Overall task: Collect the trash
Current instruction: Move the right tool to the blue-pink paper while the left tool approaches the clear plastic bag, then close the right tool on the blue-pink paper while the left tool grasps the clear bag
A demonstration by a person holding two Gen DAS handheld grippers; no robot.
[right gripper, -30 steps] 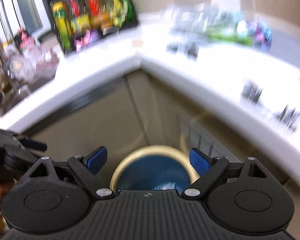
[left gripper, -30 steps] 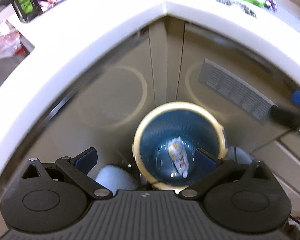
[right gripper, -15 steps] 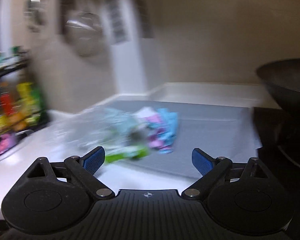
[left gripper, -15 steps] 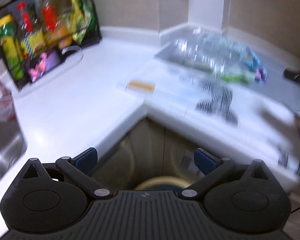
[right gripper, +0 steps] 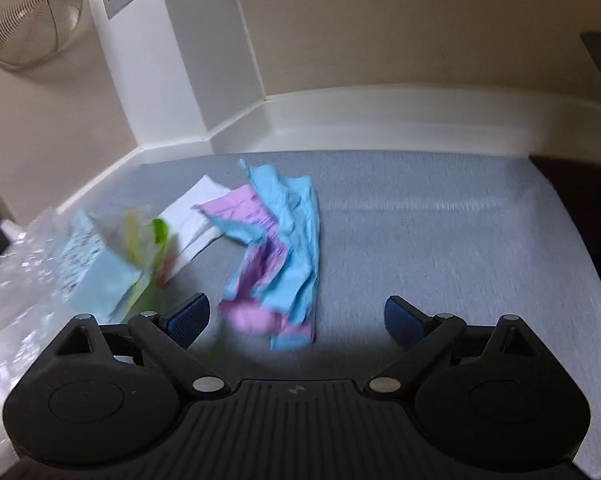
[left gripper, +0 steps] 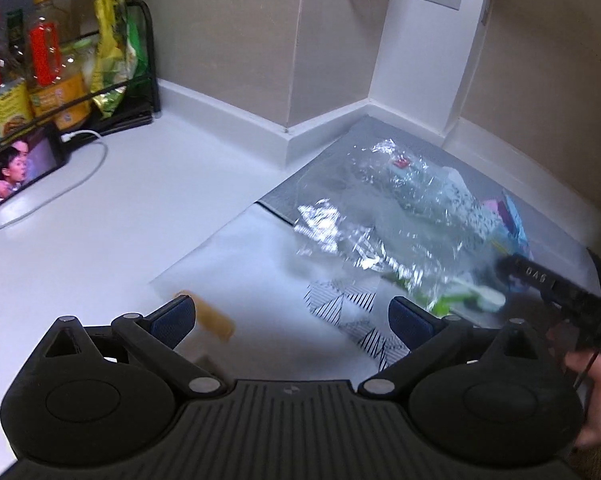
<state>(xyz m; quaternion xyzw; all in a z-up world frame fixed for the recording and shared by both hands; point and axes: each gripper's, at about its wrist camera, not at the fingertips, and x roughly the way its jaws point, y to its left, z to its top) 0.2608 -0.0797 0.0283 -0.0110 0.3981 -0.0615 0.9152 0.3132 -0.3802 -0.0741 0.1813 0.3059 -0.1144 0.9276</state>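
Crumpled light-blue and pink plastic wrapper (right gripper: 278,256), lying flat on the grey mat (right gripper: 440,240) that covers the far right of the countertop; it sits just ahead of the right gripper (right gripper: 296,316), between the lines of its two blue-padded fingers (right gripper: 188,320) and touching neither. The fingers stand wide apart, holding nothing. Left of the wrapper: a white sheet of paper (right gripper: 196,216), then a pale-blue packet with dark print (right gripper: 96,268) and blurred green and yellow scraps (right gripper: 148,236), all under or beside a crinkled clear plastic bag (left gripper: 380,216). In the left wrist view this bag spreads across the mat's near-left edge and a white sheet with black striped triangles (left gripper: 348,312). The left gripper (left gripper: 290,320) hovers near it, fingers likewise spread and empty; a small tan object (left gripper: 216,318), blurred, lies just beyond its left finger. Farther left on the white countertop (left gripper: 120,216): a phone showing video (left gripper: 20,168) with its white cable (left gripper: 80,176), and a black wire rack of bottles and packets (left gripper: 60,68). A metal mesh strainer (right gripper: 28,12) hangs on the wall.
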